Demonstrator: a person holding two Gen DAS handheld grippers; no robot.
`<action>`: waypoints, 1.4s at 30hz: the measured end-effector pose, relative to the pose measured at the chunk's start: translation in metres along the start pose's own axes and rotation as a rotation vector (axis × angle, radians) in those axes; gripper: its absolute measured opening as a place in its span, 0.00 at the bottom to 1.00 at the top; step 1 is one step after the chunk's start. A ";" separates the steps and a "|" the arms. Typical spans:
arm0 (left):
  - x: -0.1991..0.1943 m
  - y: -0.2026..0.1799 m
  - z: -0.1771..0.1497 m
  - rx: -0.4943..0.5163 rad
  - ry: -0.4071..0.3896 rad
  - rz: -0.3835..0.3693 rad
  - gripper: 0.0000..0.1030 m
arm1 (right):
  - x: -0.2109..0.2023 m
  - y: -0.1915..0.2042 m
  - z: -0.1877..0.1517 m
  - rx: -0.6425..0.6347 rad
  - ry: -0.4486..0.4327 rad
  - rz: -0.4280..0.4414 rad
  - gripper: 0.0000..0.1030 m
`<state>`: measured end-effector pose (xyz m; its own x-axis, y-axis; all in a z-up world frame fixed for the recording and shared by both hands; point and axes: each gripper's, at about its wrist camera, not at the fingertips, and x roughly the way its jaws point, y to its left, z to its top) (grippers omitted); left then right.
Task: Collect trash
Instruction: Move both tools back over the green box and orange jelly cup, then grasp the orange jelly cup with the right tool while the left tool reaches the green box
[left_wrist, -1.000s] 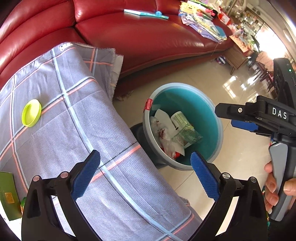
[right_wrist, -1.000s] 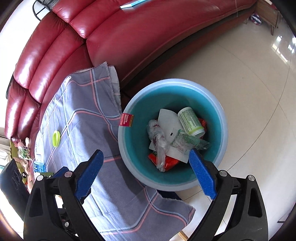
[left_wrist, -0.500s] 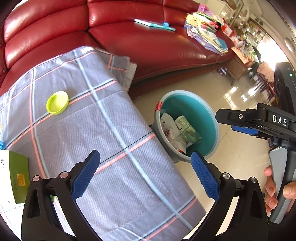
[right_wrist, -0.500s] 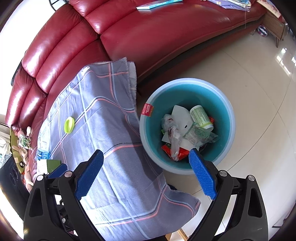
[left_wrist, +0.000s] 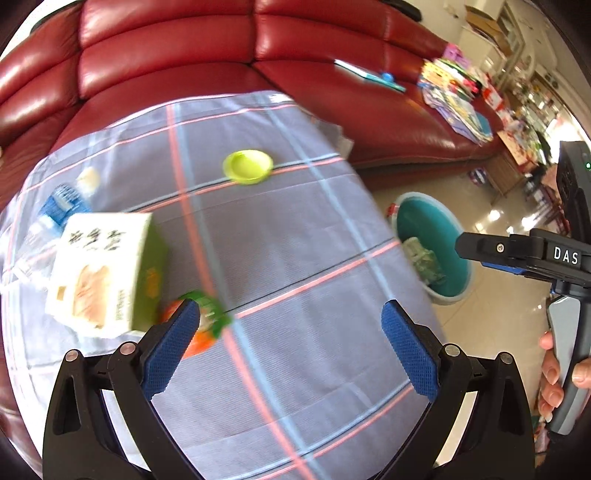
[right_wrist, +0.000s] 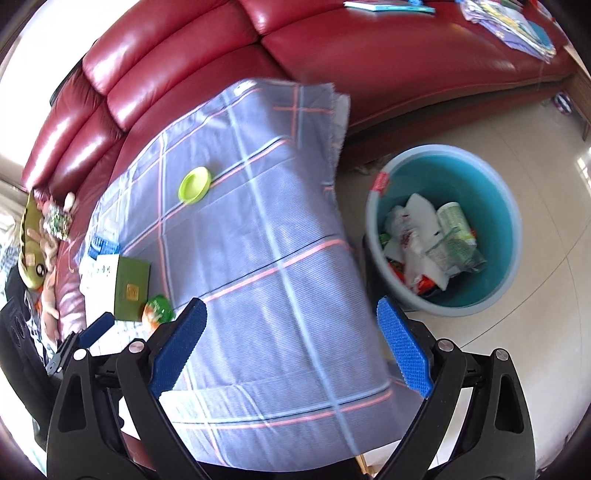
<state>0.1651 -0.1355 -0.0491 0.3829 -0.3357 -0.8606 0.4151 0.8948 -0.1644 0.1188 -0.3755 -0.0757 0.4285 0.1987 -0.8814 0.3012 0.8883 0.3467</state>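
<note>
A teal bin (right_wrist: 495, 192) (left_wrist: 439, 229) holding several wrappers and a tub stands on the floor right of a table under a checked cloth (left_wrist: 295, 258) (right_wrist: 258, 258). On the cloth lie a yellow-green lid (left_wrist: 247, 166) (right_wrist: 194, 184), a white and green carton (left_wrist: 99, 269) (right_wrist: 129, 288), an orange and green wrapper (left_wrist: 207, 325) (right_wrist: 158, 313) and a plastic bottle (left_wrist: 55, 210). My left gripper (left_wrist: 290, 345) hovers open above the cloth, its left finger close to the wrapper. My right gripper (right_wrist: 291, 347) is open over the cloth's near edge, left of the bin; its black body (left_wrist: 535, 254) also appears in the left wrist view.
A red leather sofa (left_wrist: 221, 48) (right_wrist: 332, 55) runs behind the table, with books and papers (left_wrist: 458, 99) on its seat. Pale tiled floor (right_wrist: 535, 350) surrounds the bin. A hand (left_wrist: 554, 373) holds the right gripper's handle. Soft toys (right_wrist: 40, 236) lie at the far left.
Both views have swung left, away from the bin and over the cloth. The carton, the wrapper and the bottle have come into the left wrist view. Both grippers remain open.
</note>
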 end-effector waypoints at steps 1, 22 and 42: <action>-0.004 0.012 -0.005 -0.012 -0.006 0.020 0.96 | 0.005 0.010 -0.003 -0.018 0.011 0.002 0.87; -0.005 0.195 -0.078 -0.230 0.017 0.141 0.96 | 0.130 0.177 -0.046 -0.070 0.171 -0.007 0.57; 0.001 0.184 -0.053 -0.128 -0.048 0.113 0.94 | 0.136 0.188 -0.054 -0.237 0.124 -0.056 0.45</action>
<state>0.1979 0.0441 -0.1062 0.4614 -0.2419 -0.8536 0.2598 0.9568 -0.1308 0.1881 -0.1589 -0.1478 0.3049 0.1831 -0.9346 0.1075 0.9685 0.2248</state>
